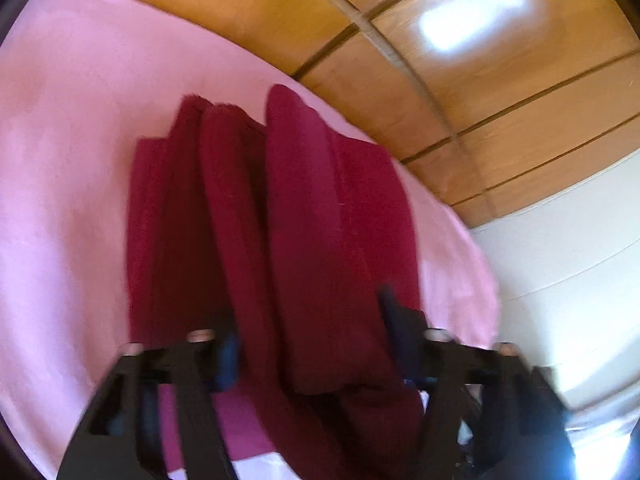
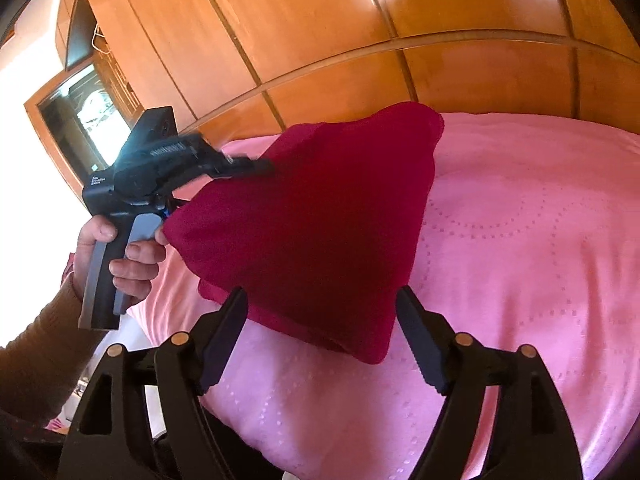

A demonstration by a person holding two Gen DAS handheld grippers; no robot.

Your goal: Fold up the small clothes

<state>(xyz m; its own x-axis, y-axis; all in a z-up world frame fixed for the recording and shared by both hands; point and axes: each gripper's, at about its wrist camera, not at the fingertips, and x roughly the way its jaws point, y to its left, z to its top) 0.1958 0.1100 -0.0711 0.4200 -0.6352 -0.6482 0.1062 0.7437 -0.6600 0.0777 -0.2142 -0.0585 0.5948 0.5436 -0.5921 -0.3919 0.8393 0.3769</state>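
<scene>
My left tool (image 2: 260, 166) is clenched on the upper edge of the dark red garment (image 2: 312, 224), lifting that edge off the bed. From the left tool's own view, the red cloth (image 1: 280, 220) runs forward between its fingers (image 1: 394, 312) and hangs in folds beyond them. My right tool (image 2: 320, 328) is released: its fingers (image 2: 224, 332) stand wide apart, one on each side of the garment's near corner, and press on nothing. The garment lies directly ahead of the right tool, its lower part resting on the pink bedspread (image 2: 520, 240). My left hand (image 2: 124, 256) grips the left tool's handle. A wooden wardrobe (image 2: 320, 40) stands beyond the bed.
</scene>
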